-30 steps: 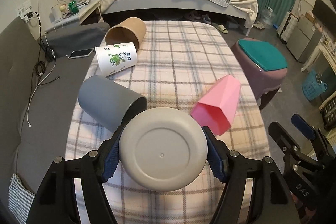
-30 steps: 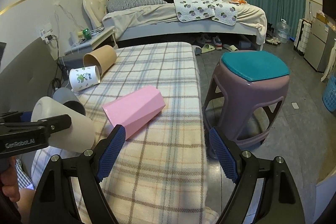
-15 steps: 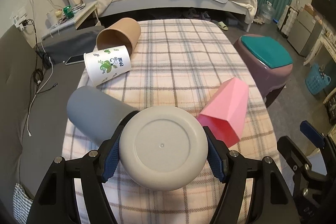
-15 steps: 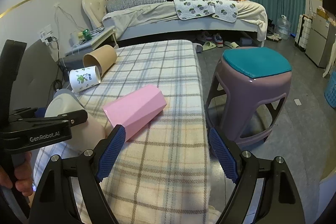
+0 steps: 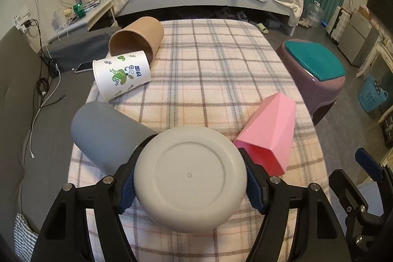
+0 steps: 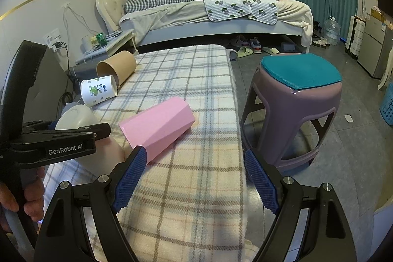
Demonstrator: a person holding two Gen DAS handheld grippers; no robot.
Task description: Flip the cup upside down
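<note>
My left gripper (image 5: 190, 178) is shut on a beige cup (image 5: 190, 178), gripping its sides with the flat base facing the camera. In the right wrist view the cup (image 6: 76, 116) is held at the left, base up and tilted, over the near left of the plaid table (image 6: 186, 163). A pink faceted cup (image 5: 267, 134) lies on its side to the right of it. A grey cup (image 5: 105, 131) lies on its side to the left. My right gripper (image 6: 196, 178) is open and empty above the table's near right edge.
A white printed paper cup (image 5: 121, 74) and a brown paper cup (image 5: 137, 39) lie on their sides at the table's far left. A purple stool with a teal seat (image 6: 294, 95) stands right of the table. A bed (image 6: 208, 14) is behind.
The left gripper with the beige cup has risen and tipped further, so the cup's base points more upward. The right gripper has hardly moved.
</note>
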